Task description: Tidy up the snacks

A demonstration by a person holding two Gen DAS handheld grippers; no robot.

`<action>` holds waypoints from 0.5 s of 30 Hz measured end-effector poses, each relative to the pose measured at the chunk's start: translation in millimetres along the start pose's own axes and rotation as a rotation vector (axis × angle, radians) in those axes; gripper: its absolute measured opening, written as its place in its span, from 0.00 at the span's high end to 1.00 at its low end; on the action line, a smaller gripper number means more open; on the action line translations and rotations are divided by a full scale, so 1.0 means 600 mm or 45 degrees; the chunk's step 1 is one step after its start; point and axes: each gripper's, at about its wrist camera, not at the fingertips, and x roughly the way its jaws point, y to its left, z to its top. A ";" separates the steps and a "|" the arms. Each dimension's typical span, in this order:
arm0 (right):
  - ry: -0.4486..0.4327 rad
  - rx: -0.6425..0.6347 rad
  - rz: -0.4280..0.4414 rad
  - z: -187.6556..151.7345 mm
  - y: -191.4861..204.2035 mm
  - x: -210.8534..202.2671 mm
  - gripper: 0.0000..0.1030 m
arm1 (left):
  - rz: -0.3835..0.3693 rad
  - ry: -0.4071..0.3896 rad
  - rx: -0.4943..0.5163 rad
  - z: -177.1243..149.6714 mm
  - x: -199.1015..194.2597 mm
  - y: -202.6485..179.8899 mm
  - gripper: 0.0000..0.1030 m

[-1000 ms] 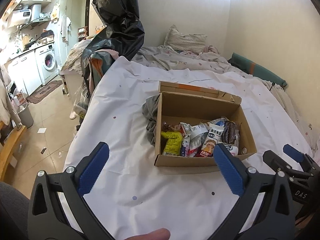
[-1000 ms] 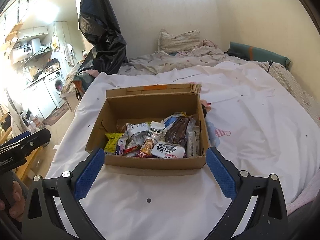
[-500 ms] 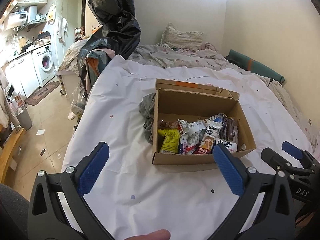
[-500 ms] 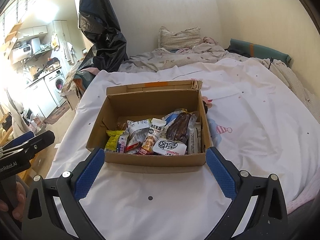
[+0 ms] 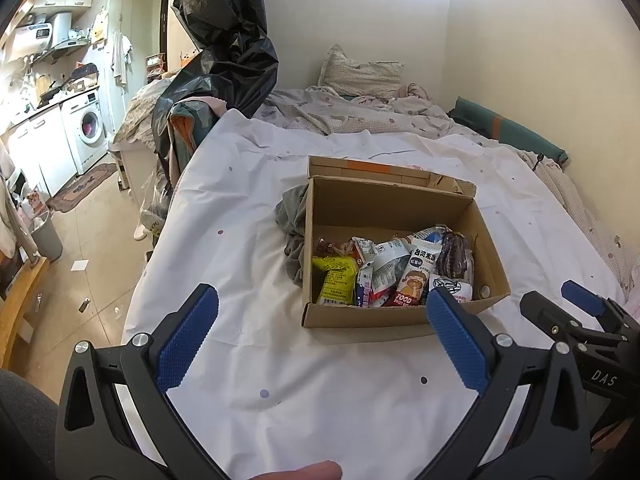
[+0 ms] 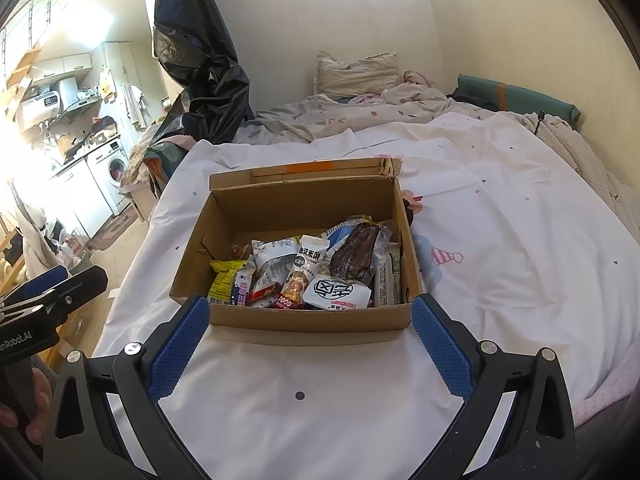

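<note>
An open cardboard box (image 5: 404, 316) sits on a bed covered with a white sheet (image 5: 240, 264); it also shows in the right wrist view (image 6: 312, 320). Several snack packets lie inside: a yellow packet (image 5: 336, 278), a dark brown packet (image 6: 356, 254), a white packet with black print (image 6: 338, 293). My left gripper (image 5: 320, 340) is open and empty, in front of the box and to its left. My right gripper (image 6: 310, 340) is open and empty, just before the box's near wall. Each gripper shows at the other view's edge.
A grey cloth (image 5: 294, 216) lies against the box's left side. Black plastic bags (image 5: 228, 40) hang at the bed's far left. Pillow and bedding (image 5: 360, 76) lie at the head. A washing machine (image 5: 90, 128) and floor are to the left.
Both grippers have drifted slightly; the box sits a little lower and more central in the views. Both stay open and empty.
</note>
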 end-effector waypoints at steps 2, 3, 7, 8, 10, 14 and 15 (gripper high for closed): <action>-0.001 -0.001 -0.001 0.000 0.000 0.000 0.00 | 0.000 0.002 -0.002 0.000 -0.001 0.000 0.00; -0.001 0.000 0.000 0.000 0.000 0.001 0.00 | 0.000 0.002 -0.002 0.000 0.000 0.000 0.00; -0.001 0.000 0.000 0.000 0.000 0.001 0.00 | -0.001 0.007 0.001 0.000 0.001 0.000 0.00; -0.001 0.000 0.000 0.000 0.000 0.001 0.00 | -0.001 0.008 0.002 0.000 0.000 0.000 0.00; 0.002 -0.001 -0.004 0.000 -0.001 0.001 0.00 | 0.002 0.005 0.003 0.000 0.001 -0.001 0.00; 0.004 0.003 -0.006 -0.001 -0.002 0.002 0.00 | 0.003 0.007 0.004 -0.002 0.003 0.001 0.00; 0.002 0.004 -0.007 -0.001 -0.003 0.003 0.00 | 0.008 0.007 0.008 -0.002 0.003 0.000 0.00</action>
